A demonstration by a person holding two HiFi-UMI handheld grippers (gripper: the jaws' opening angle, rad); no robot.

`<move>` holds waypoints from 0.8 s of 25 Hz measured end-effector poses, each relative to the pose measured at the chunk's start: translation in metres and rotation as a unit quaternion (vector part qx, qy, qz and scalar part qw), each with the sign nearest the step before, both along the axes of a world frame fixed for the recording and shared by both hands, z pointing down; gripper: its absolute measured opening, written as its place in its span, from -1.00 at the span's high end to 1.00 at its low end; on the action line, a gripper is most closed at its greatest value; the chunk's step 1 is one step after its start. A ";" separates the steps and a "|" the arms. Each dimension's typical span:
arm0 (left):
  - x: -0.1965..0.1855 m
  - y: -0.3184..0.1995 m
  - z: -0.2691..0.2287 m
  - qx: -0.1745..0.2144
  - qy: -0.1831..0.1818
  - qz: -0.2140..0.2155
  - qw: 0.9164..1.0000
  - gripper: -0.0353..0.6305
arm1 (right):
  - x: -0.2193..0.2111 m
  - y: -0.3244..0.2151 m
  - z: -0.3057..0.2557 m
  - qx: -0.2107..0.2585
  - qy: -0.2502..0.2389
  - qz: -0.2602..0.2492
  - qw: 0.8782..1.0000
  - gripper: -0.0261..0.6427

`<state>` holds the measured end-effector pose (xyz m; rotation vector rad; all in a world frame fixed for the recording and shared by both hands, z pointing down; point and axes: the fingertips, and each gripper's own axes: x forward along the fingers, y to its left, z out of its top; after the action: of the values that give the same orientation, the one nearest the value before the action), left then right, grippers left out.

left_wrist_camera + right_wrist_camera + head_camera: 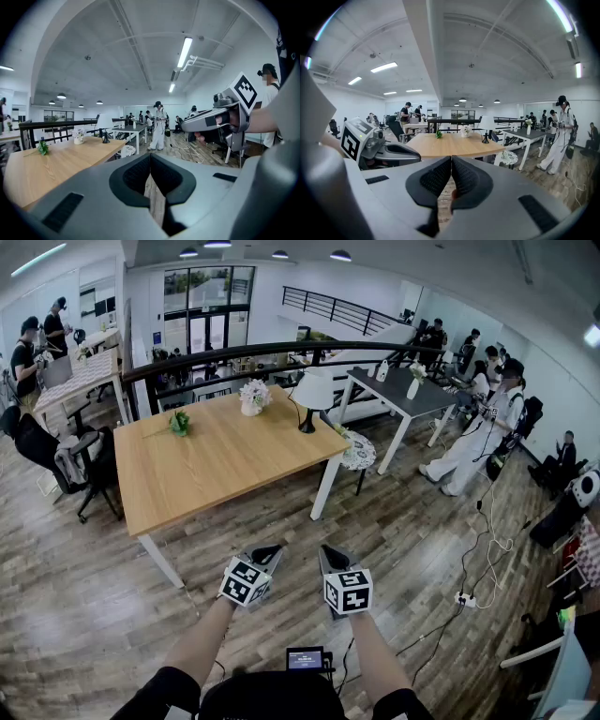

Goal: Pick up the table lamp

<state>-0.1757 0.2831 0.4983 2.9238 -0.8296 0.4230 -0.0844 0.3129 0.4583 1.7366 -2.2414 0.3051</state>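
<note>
We hold the left tongs [266, 553] and right tongs [334, 555] side by side above the wooden floor [403, 521], both clenched on nothing and well apart from the worktop [225, 470]. The table lamp [312, 397] stands upright at the worktop's far right corner, with a white flower pot [252, 397] near it on its left.

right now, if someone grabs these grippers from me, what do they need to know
Left gripper: shut, empty, held over the floor.
Right gripper: shut, empty, beside it.
Table lamp: upright at the far right corner of the wooden table, untouched.
Done: nothing yet.
To do: walk up to the table, open a gripper, grasp the lamp's stem and lift it.
</note>
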 end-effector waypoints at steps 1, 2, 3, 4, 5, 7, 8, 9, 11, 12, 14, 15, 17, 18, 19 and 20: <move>0.000 -0.003 -0.001 0.000 0.005 -0.002 1.000 0.84 | 0.001 -0.002 0.000 0.001 0.001 0.001 1.000 0.82; 0.000 -0.005 -0.003 0.001 0.010 -0.004 1.000 0.84 | 0.002 -0.004 0.000 0.001 0.002 0.001 1.000 0.82; 0.000 -0.007 -0.004 0.001 0.016 -0.005 1.000 0.84 | 0.003 -0.005 0.000 0.002 0.003 0.001 1.000 0.82; -0.001 -0.008 -0.004 0.001 0.021 -0.007 1.000 0.84 | 0.003 -0.006 0.001 0.003 0.004 0.001 1.000 0.82; -0.002 -0.008 -0.005 0.000 0.026 -0.008 1.000 0.84 | 0.003 -0.007 0.002 0.003 0.005 0.000 1.000 0.82; -0.007 -0.007 -0.001 -0.006 0.027 -0.011 1.000 0.84 | 0.002 -0.006 0.004 0.002 0.006 -0.001 1.000 0.82; -0.009 -0.006 0.004 -0.010 0.022 -0.013 1.000 0.84 | 0.002 -0.006 0.006 0.000 0.004 0.000 1.000 0.82; -0.010 -0.004 0.009 -0.013 0.014 -0.014 1.000 0.84 | 0.002 -0.005 0.009 -0.001 0.000 0.002 1.000 0.82; -0.014 -0.002 0.018 -0.017 0.003 -0.020 1.000 0.84 | 0.002 -0.003 0.012 -0.003 -0.011 0.001 1.000 0.82; -0.016 -0.002 0.021 -0.018 0.001 -0.024 1.000 0.84 | 0.002 -0.003 0.014 -0.004 -0.015 -0.001 1.000 0.82; -0.019 -0.002 0.024 -0.021 0.003 -0.030 0.999 0.84 | 0.001 -0.003 0.015 -0.005 -0.019 -0.003 1.000 0.82; -0.020 -0.001 0.025 -0.021 0.002 -0.032 0.999 0.84 | 0.000 -0.002 0.016 -0.006 -0.019 -0.004 1.000 0.82; -0.023 0.000 0.025 -0.018 -0.001 -0.033 0.999 0.84 | -0.002 -0.001 0.015 -0.005 -0.022 -0.004 1.000 0.82; -0.024 0.001 0.025 -0.017 -0.002 -0.032 0.999 0.84 | -0.003 0.000 0.015 -0.004 -0.023 -0.004 1.000 0.82; -0.024 0.002 0.024 -0.016 -0.003 -0.029 0.999 0.84 | -0.004 -0.001 0.015 -0.003 -0.024 -0.003 1.000 0.82; -0.024 0.002 0.024 -0.016 -0.002 -0.026 1.000 0.84 | -0.004 -0.001 0.015 -0.003 -0.025 -0.002 1.000 0.82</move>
<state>-0.2000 0.2855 0.5219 2.8662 -0.8891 0.4353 -0.0881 0.3119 0.4738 1.7395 -2.2755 0.3575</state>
